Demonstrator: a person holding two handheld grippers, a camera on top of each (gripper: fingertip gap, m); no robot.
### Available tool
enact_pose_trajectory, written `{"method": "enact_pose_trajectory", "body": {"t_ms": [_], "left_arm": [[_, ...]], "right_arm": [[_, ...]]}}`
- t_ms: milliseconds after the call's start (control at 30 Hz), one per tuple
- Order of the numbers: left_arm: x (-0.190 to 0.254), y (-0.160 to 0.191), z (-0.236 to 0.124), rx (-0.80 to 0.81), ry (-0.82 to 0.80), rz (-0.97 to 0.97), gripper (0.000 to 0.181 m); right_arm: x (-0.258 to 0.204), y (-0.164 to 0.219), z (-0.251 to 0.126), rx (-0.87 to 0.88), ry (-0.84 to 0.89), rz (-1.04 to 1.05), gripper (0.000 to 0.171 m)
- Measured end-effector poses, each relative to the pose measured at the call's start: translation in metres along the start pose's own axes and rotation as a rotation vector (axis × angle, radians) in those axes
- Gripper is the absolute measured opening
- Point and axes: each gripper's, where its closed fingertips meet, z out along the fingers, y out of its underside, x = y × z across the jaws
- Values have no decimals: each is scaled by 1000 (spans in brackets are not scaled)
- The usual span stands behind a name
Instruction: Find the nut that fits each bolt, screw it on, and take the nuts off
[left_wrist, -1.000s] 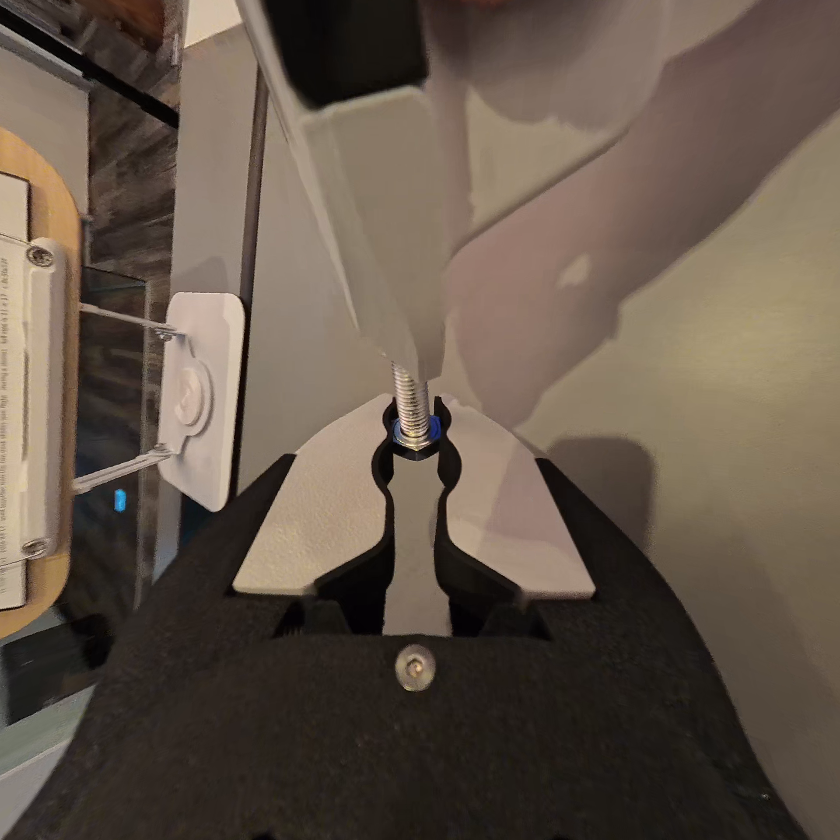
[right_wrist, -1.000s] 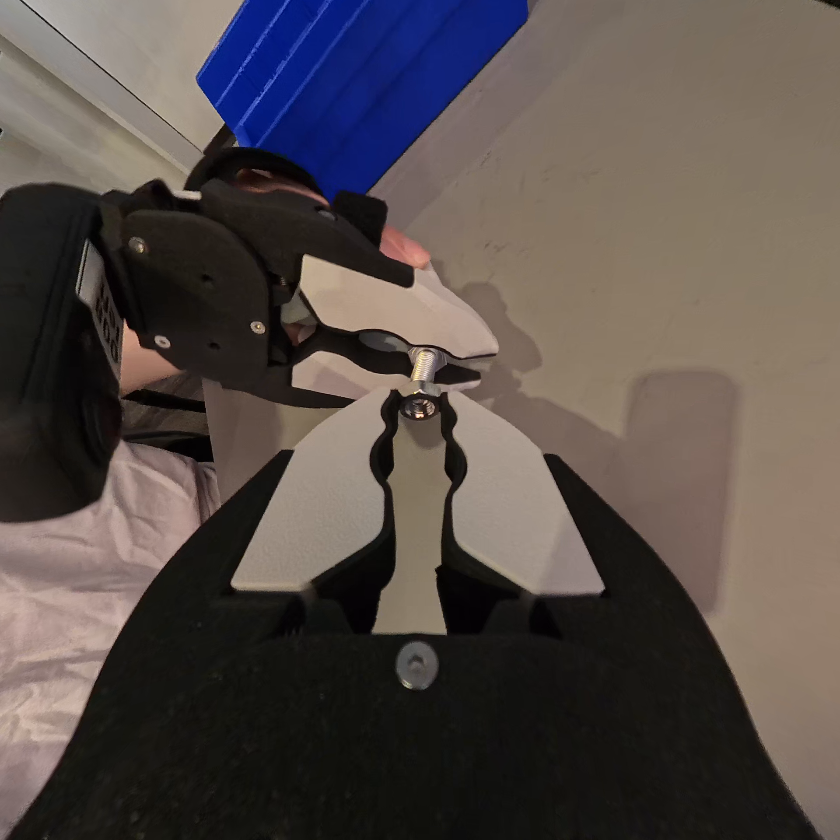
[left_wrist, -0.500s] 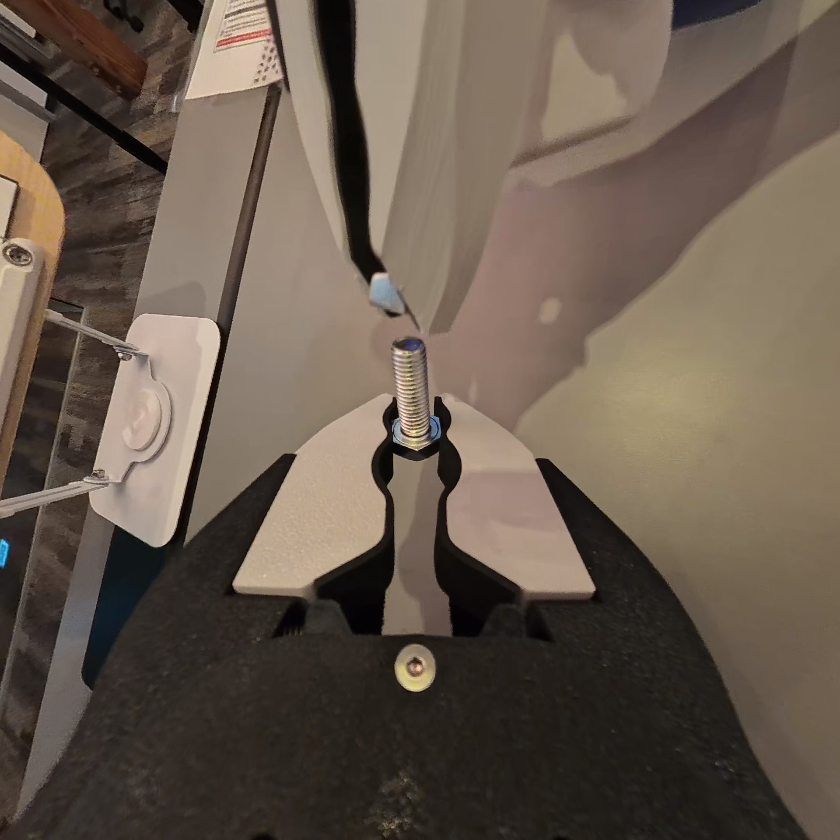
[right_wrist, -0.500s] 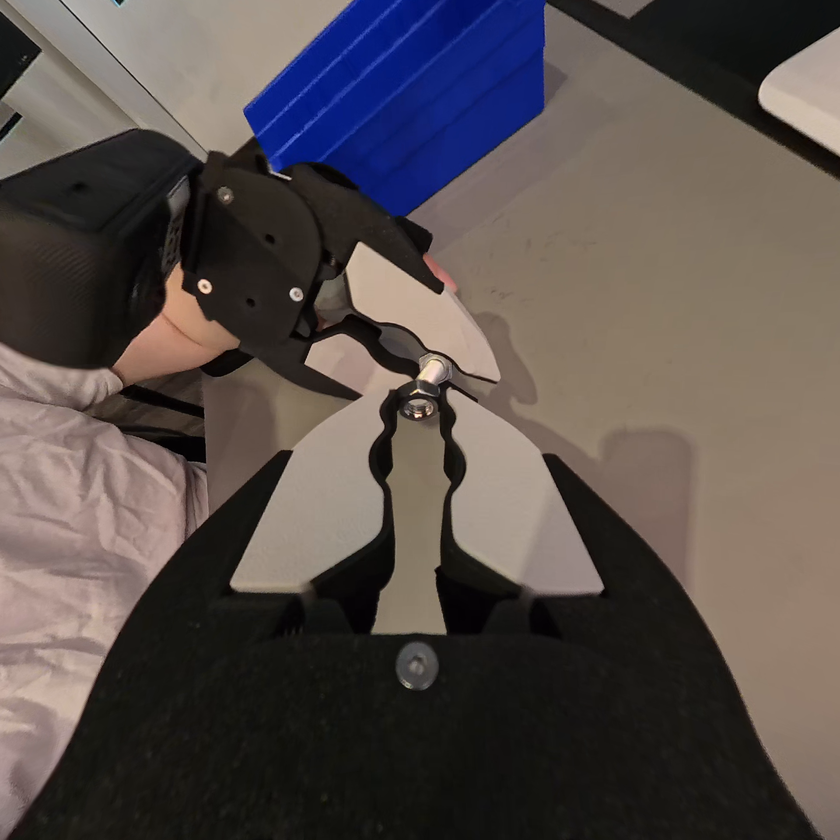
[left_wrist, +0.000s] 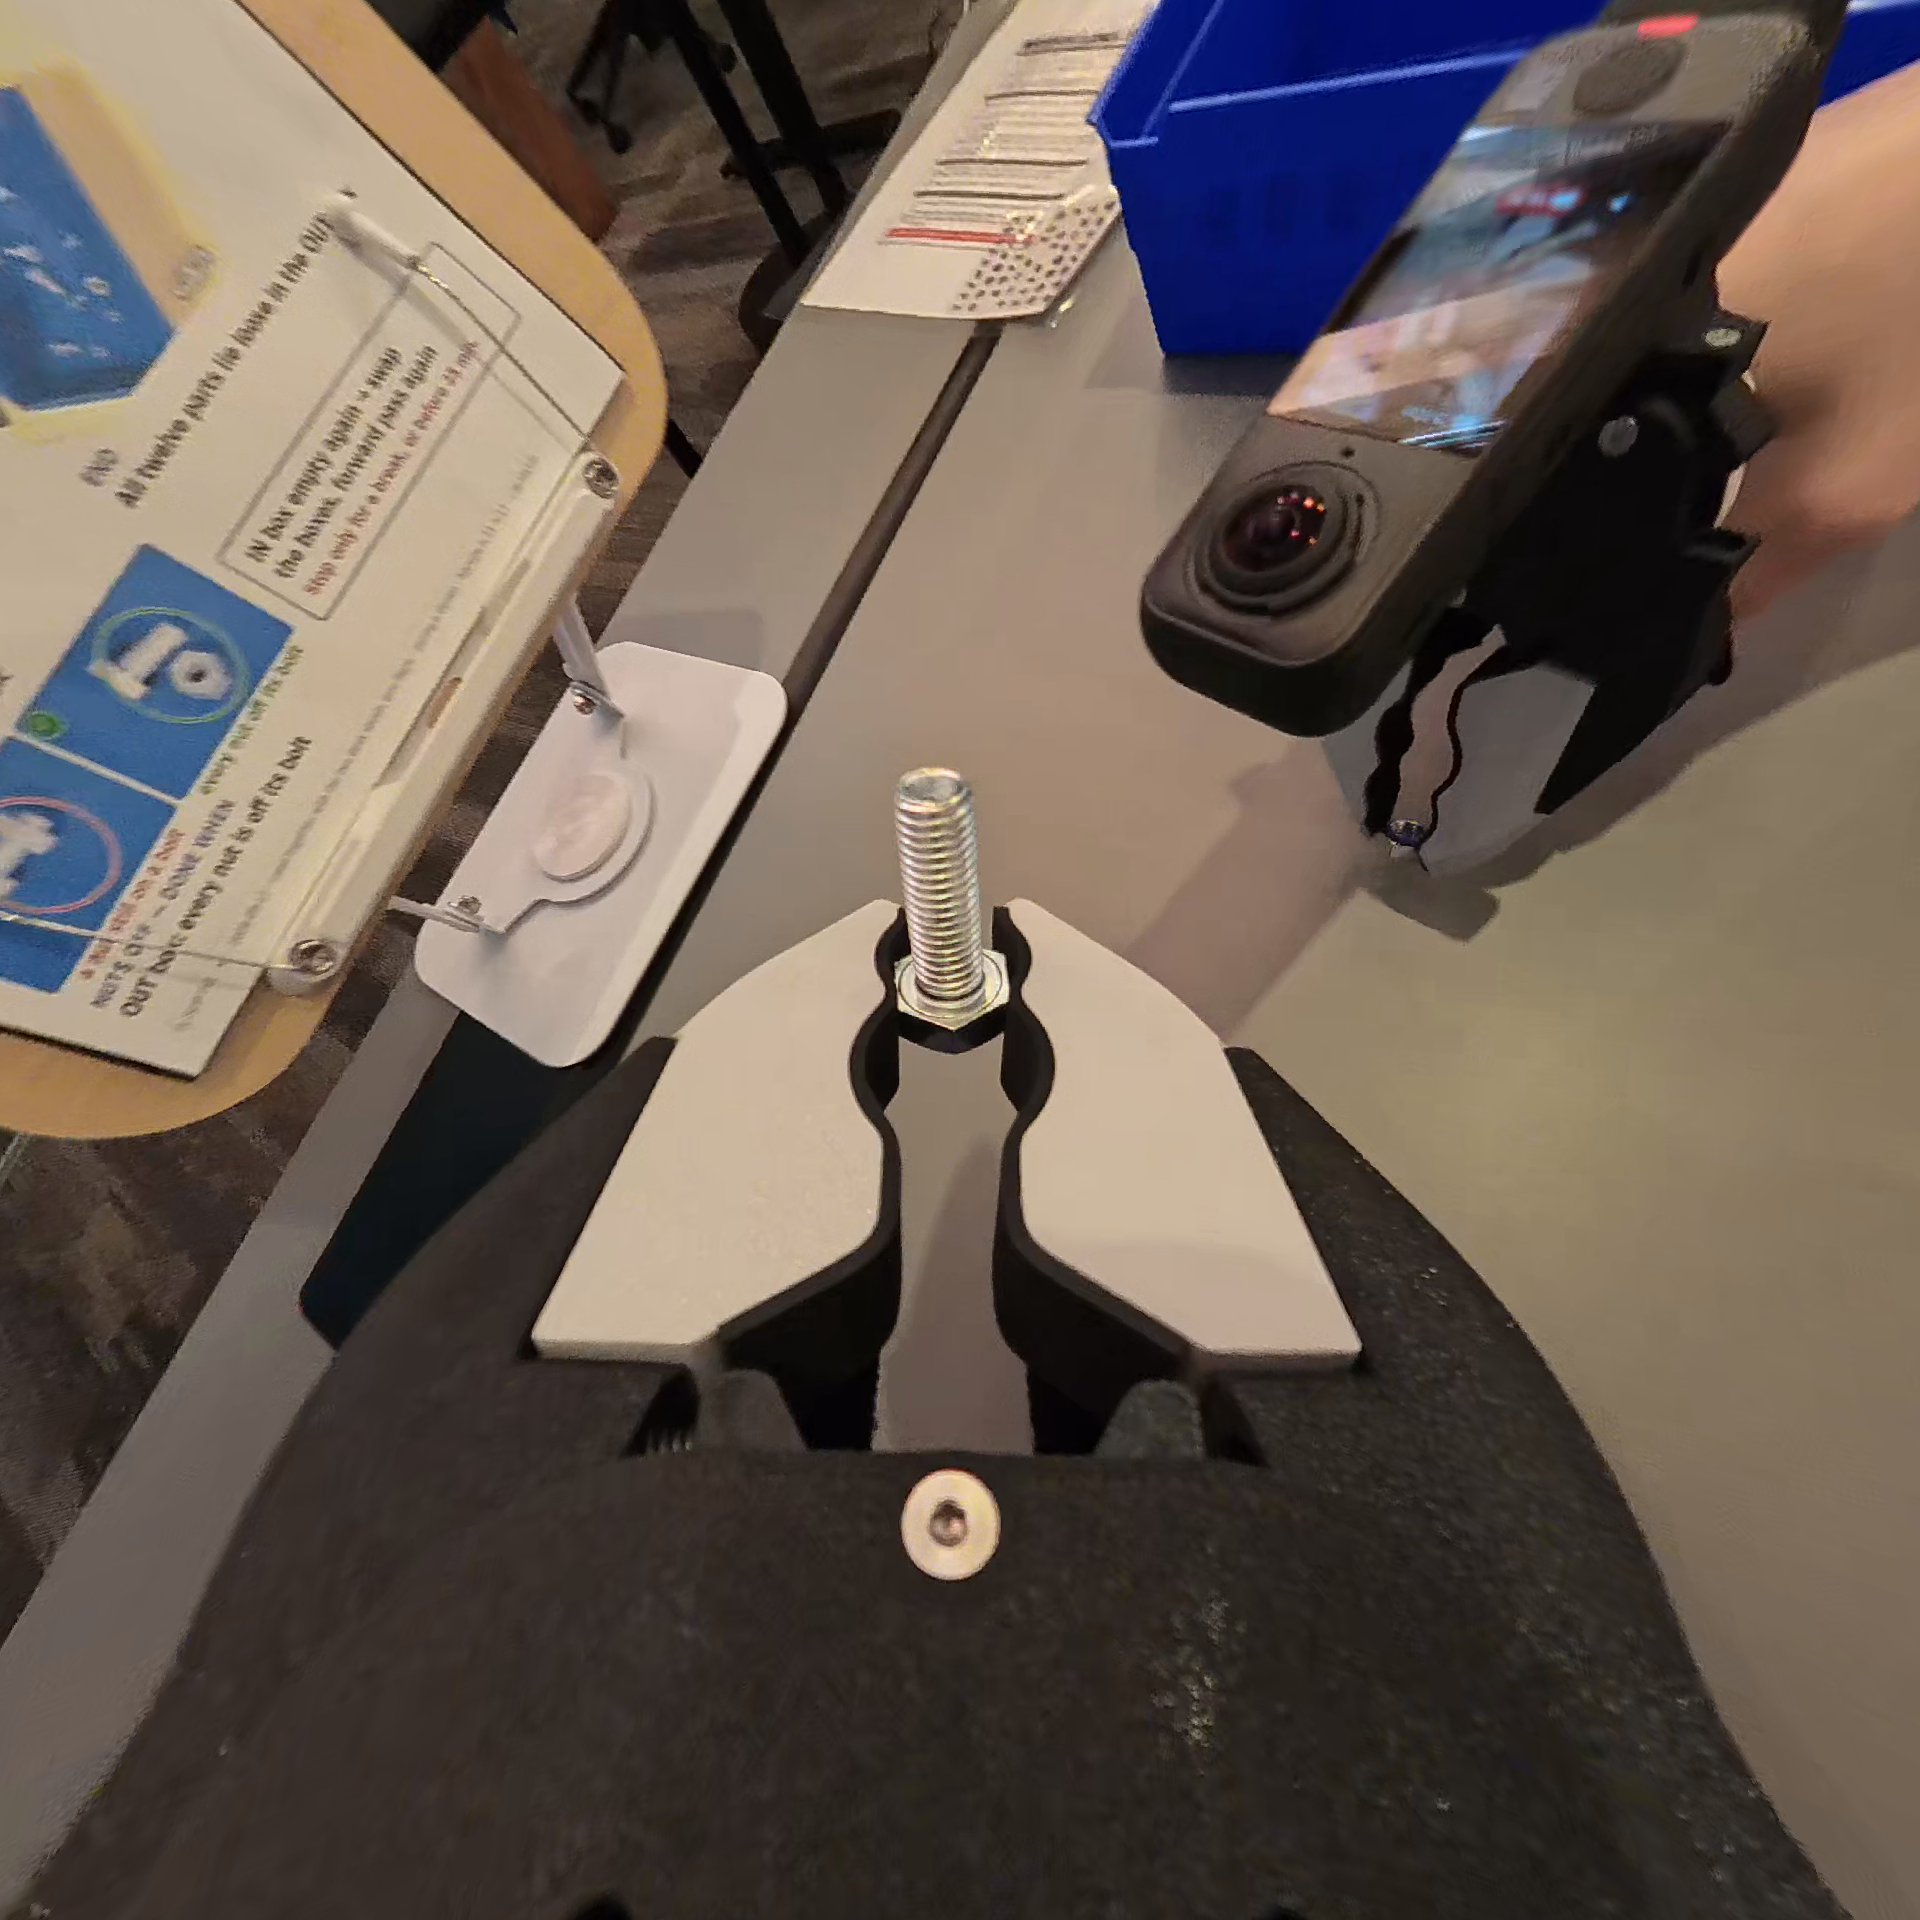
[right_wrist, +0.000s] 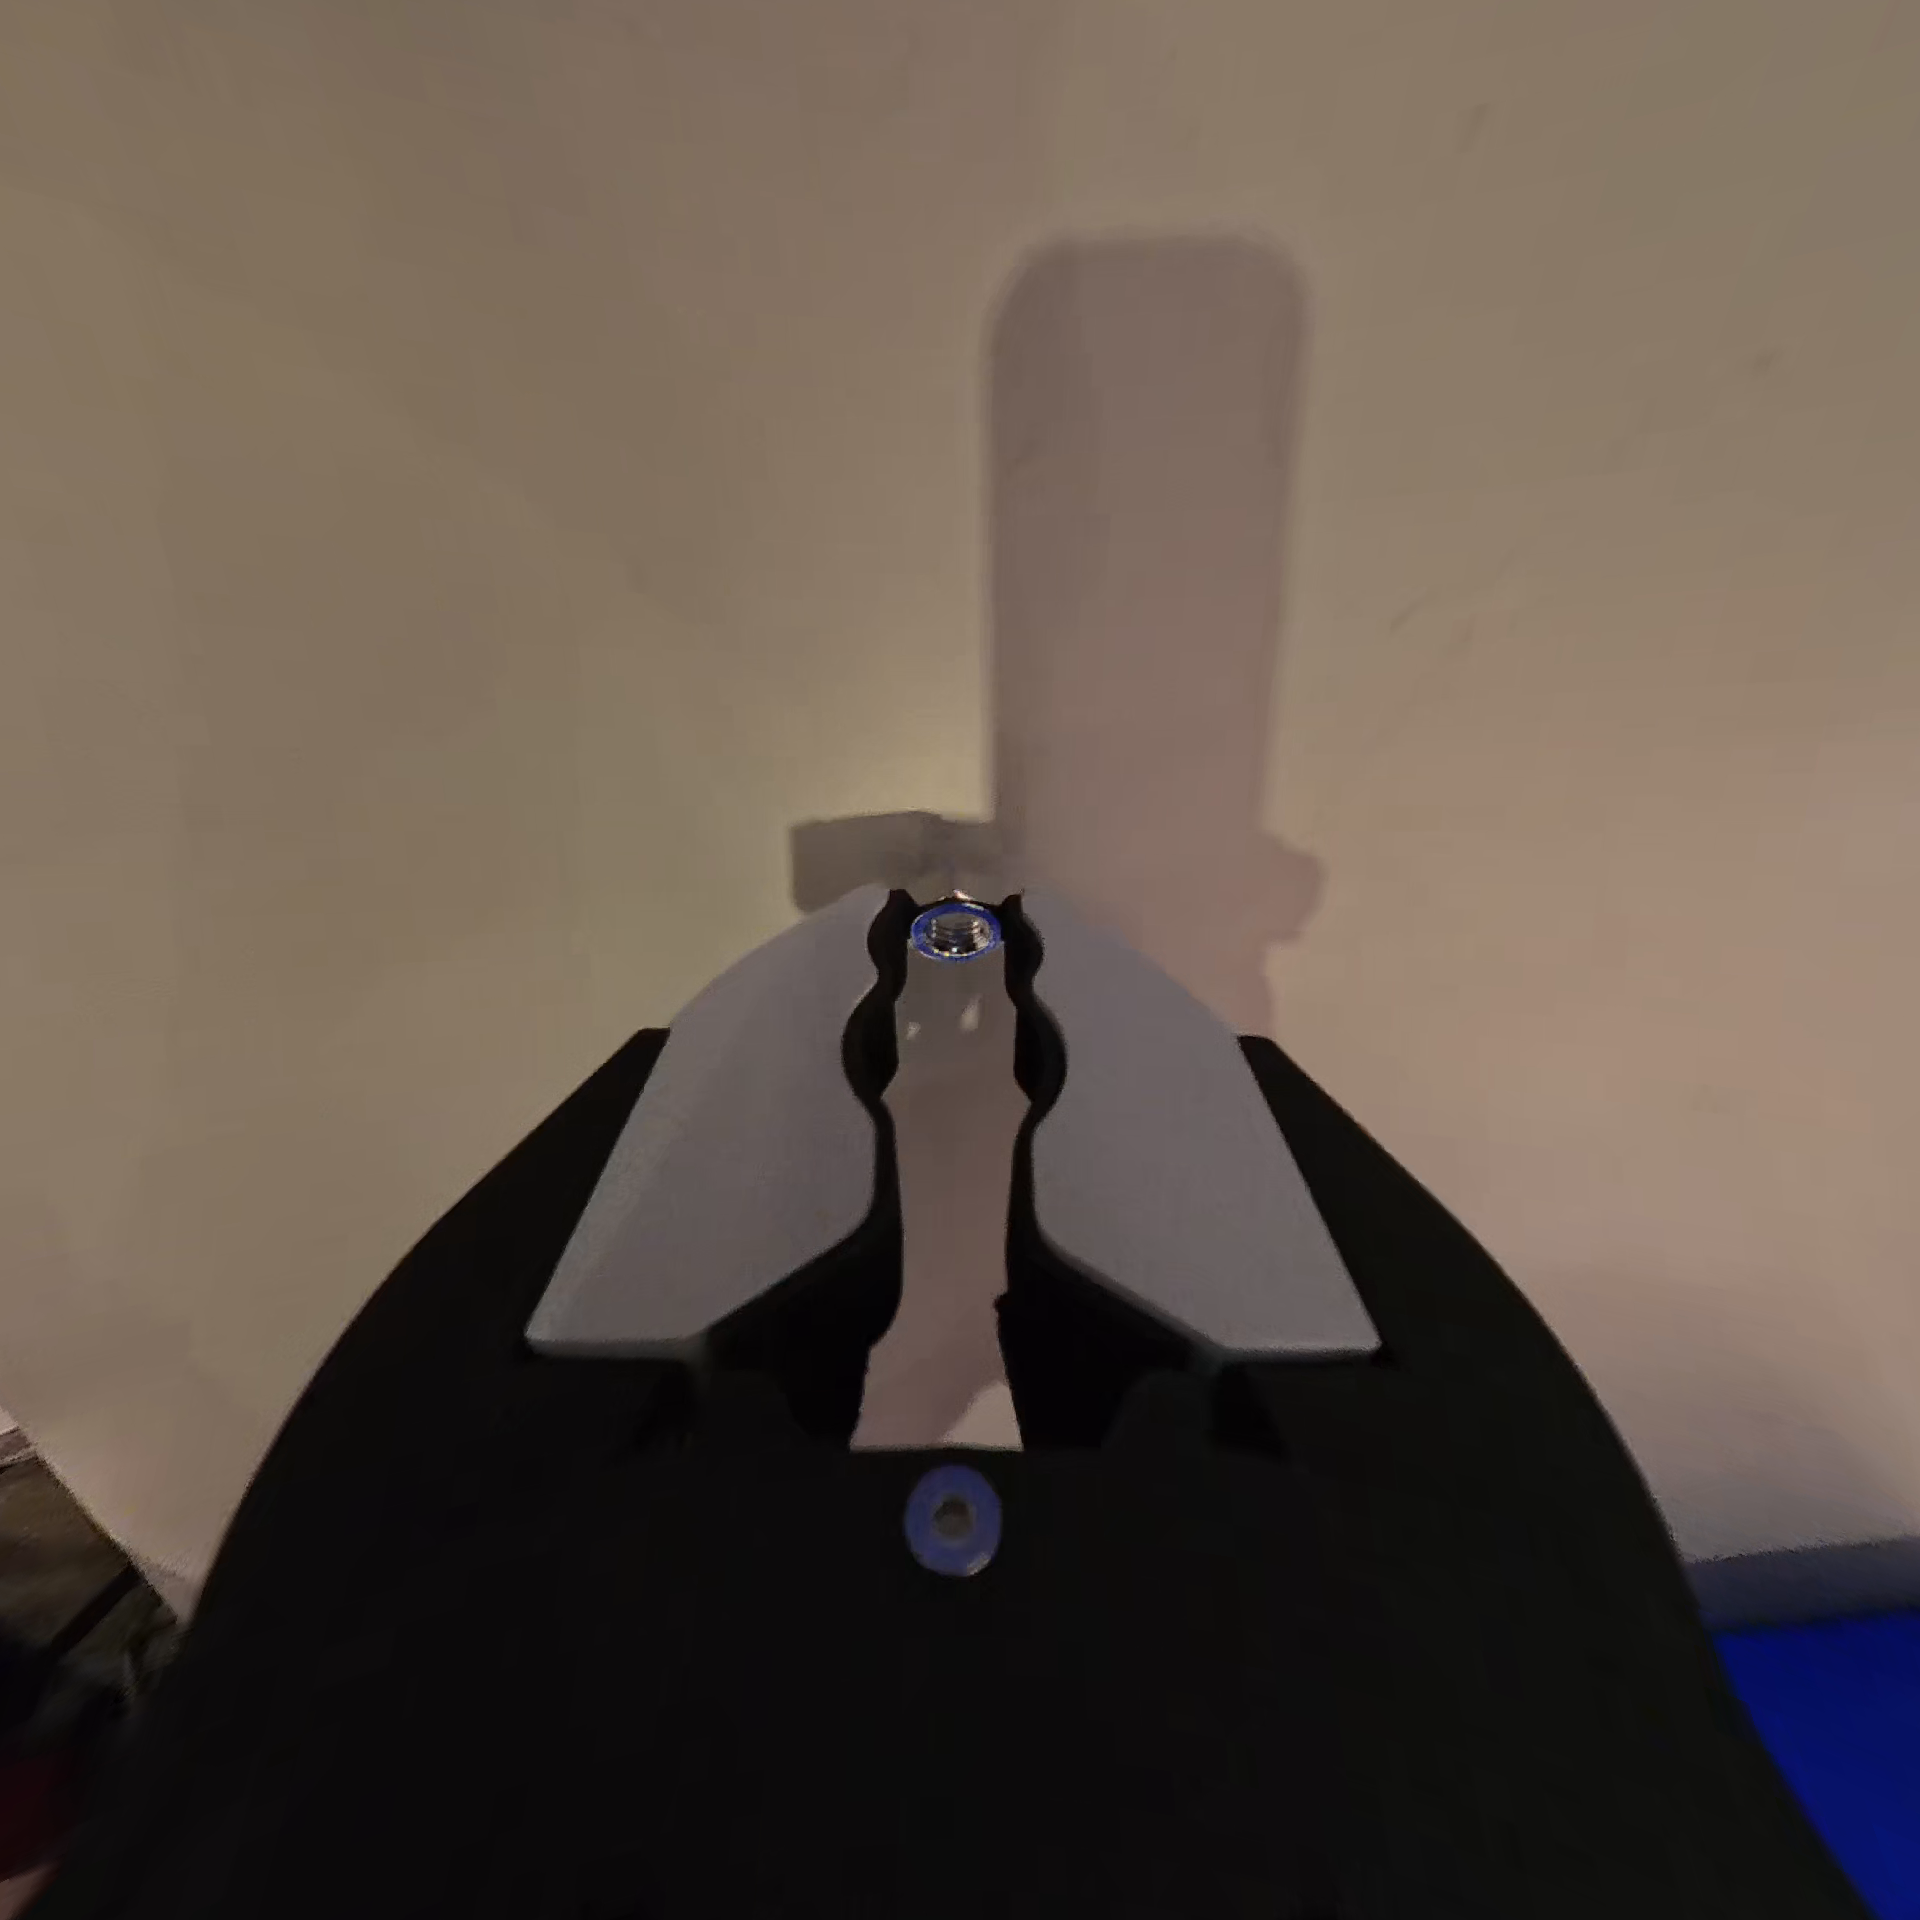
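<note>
Steel-threaded bolt is standing upright, its hex head being pinched by the left gripper. At two o'clock, well apart, the right gripper is hovering over the grey tabletop, clamping a small nut at its tips. A blue bin is sitting at one o'clock, an instruction board at ten.

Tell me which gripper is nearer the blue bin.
Right. The right gripper, holding a nut, hovers just before the blue bin; the left gripper, clamping the bolt, sits farther back.
</note>
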Motion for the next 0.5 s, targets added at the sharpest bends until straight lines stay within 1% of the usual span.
{"method": "enact_pose_trajectory", "body": {"t_ms": [233, 367, 400, 500], "left_arm": [[-12, 3, -11, -20, -48, 16, 14], [-12, 1, -14, -5, -34, -1, 14], [-12, 1, -14, -5, -34, -2, 14], [-14, 1, -16, -6, -35, -5, 14]], "right_arm": [[1, 4, 8, -59, 51, -79, 17], [-4, -3, 11, -31, 43, -114, 18], [-5, -4, 10, -24, 34, -128, 21], [-6, -6, -1, 34, 10, -183, 25]]}}
